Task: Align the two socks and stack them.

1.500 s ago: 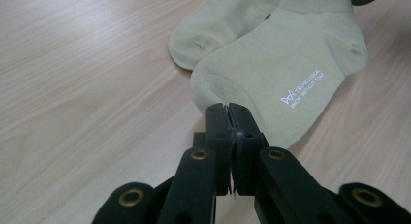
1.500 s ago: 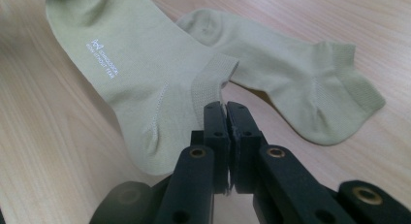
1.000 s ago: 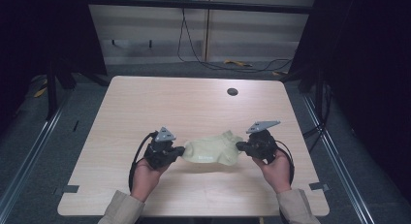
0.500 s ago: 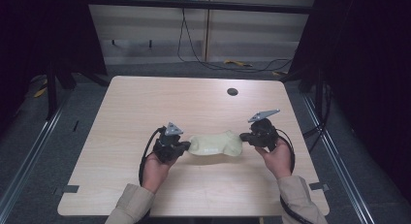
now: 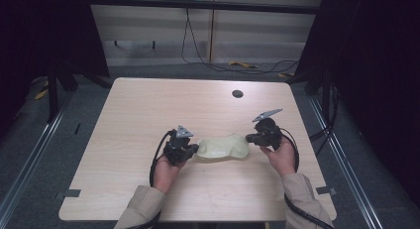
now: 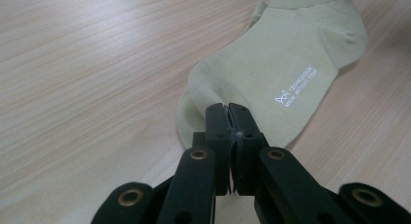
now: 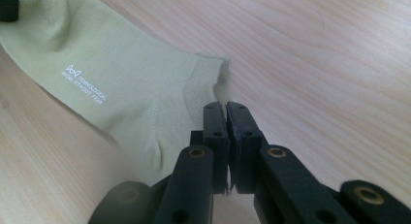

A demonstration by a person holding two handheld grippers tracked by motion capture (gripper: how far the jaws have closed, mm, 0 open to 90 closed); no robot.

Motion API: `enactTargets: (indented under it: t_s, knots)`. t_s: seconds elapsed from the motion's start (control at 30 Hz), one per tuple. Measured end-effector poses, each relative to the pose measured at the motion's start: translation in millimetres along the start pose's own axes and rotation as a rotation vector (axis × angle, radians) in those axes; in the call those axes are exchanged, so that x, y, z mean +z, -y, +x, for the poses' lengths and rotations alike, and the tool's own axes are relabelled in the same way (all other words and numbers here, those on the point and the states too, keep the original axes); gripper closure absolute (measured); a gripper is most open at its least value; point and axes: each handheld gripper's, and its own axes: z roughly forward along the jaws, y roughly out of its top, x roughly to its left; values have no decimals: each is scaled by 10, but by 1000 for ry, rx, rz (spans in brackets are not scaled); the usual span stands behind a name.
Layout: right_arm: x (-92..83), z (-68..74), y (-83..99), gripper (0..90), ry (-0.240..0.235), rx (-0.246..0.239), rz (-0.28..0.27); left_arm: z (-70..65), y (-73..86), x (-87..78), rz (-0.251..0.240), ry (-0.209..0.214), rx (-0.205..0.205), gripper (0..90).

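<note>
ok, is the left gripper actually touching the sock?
Touching. In the left gripper view the left gripper has its jaws shut on the toe end of the sock, fabric pinched between them.

Light wooden table (image 5: 148,120), small dark round hole (image 5: 237,93), cables on floor (image 5: 237,66)

Light wooden table (image 5: 133,120); pale green sock (image 5: 221,147) lying on it.

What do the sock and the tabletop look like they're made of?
The pale yellow-green ankle sock looks like a fine knit fabric, perhaps a cotton blend: matte, with a ribbed cuff, soft folds and small white printed lettering. The light wooden table shows straight grain lines with a smooth, slightly glossy finish; whether it is solid wood or a wood-look laminate cannot be told.
</note>
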Motion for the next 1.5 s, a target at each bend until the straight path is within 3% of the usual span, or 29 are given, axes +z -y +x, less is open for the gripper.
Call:
enactTargets:
  t_s: [0.23, 0.67, 0.87, 1.27, 1.5]
  knots:
    - [30, -82, 17, 869, -4, 27, 6, -33, -22, 67, -7, -17, 9, 882]
    - [130, -92, 50, 866, -12, 45, -5, 0, -11, 74, 4, -32, 14, 881]
    - [164, -120, 61, 866, -5, 48, 9, 5, 28, 132, 14, -25, -2, 880]
    - [259, -116, 67, 866, 27, 34, 34, 13, 74, 200, 45, -29, 8, 877]
    - [248, -96, -1, 867, 52, 27, 15, 3, 87, 219, 51, -26, -1, 877]
